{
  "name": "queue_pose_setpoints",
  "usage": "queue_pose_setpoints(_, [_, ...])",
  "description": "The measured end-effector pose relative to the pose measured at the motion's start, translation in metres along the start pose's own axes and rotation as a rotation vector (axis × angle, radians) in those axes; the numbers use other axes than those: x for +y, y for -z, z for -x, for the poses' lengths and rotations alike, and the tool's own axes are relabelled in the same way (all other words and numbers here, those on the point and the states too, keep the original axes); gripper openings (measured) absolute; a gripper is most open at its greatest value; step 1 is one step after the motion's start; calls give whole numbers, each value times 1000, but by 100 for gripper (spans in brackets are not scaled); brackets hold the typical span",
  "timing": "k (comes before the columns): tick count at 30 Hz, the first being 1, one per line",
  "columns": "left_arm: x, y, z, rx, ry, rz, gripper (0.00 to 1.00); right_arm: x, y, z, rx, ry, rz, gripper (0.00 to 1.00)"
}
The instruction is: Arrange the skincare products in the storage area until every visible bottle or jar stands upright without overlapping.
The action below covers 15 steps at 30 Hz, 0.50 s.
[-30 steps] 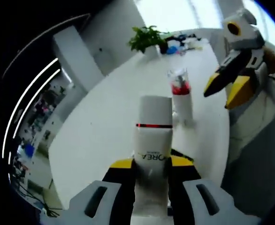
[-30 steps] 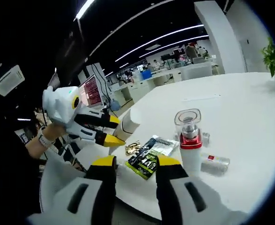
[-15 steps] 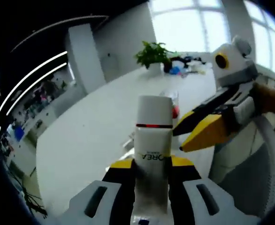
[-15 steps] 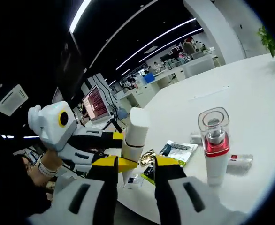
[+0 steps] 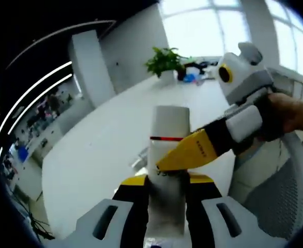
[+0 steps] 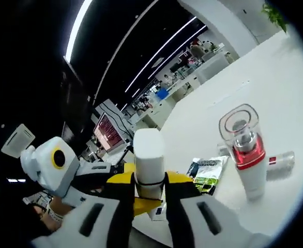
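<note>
The white tube (image 5: 168, 170) is the landmark here. In the left gripper view its lower body is hidden between the jaws of the left tool (image 5: 167, 181), and its printed label is covered by the yellow tip of the right tool (image 5: 185, 154) crossing in front. Behind the tube, small items on the tabletop (image 5: 105, 150) are too blurred to identify. In the right gripper view the tube's base is hidden behind the right tool (image 6: 149, 188), so whether anything supports it cannot be told. Right of the tube, the print on the dark sachet (image 6: 209, 171) is too small to read, and the small clear bottle (image 6: 281, 161) lies partly behind the red-collared pump bottle (image 6: 244, 150).
</note>
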<state>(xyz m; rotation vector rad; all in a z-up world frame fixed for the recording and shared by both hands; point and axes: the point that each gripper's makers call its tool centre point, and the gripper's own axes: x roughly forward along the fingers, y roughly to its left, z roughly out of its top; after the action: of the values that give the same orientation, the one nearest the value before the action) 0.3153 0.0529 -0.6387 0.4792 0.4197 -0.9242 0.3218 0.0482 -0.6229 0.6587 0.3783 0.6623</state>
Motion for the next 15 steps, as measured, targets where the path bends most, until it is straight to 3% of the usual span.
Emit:
queue_pose_setpoints(7, [-2,-2,-3,9,-5,7,24,-3,-1,-1,-18,5,-13,23])
queue_pose_setpoints(15, [-2,-3,-3,-17,-18,7,27,1,-3,-1,-15,-22,146,19])
